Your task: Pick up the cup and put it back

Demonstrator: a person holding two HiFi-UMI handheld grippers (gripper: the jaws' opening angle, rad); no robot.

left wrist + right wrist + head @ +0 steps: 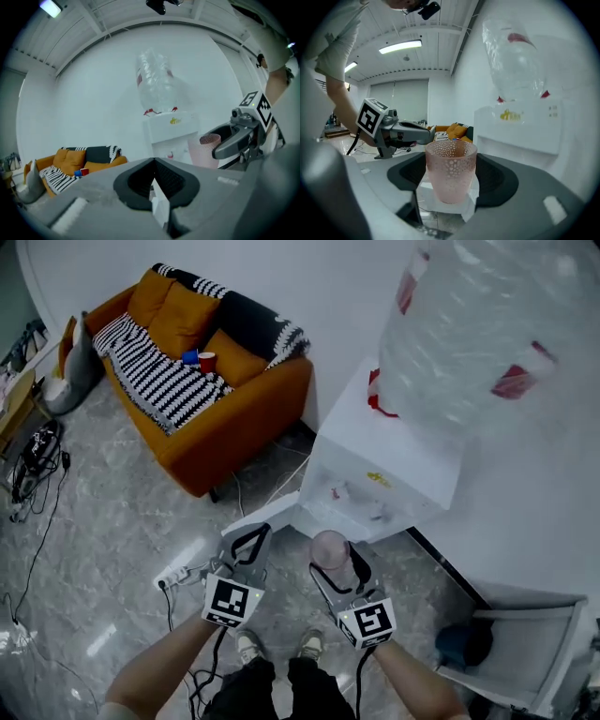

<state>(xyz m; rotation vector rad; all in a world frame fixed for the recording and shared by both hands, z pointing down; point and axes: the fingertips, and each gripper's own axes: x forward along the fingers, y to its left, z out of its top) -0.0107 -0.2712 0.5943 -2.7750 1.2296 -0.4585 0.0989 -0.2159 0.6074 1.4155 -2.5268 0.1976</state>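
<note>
One pink cup (450,159) is sitting upright between the pads of my right claw (451,183). The claw is clamping it on both sides and holding it in the air, clear of the floor (122,549) and just in front of the white dispenser (375,474). My left claw (153,163) is hanging beside it, pinched together on nothing.

By my reading, the pickup is done and I am carrying the cup with the put-back not yet made. To do that step well, I am planning to keep the rim level and the squeeze steady on the dimpled wall. I am also planning to bring the base down flat onto its spot before letting go, while keeping the left claw out of the way. Which spot the cup belongs on I cannot tell from these views.

Counting the scene, I am seeing two claws, one pink cup, and one dispenser carrying one upturned bottle (469,334). I am also seeing one orange sofa (234,427), with one red cup (206,362) on it just beside one small blue thing (190,357).
</note>
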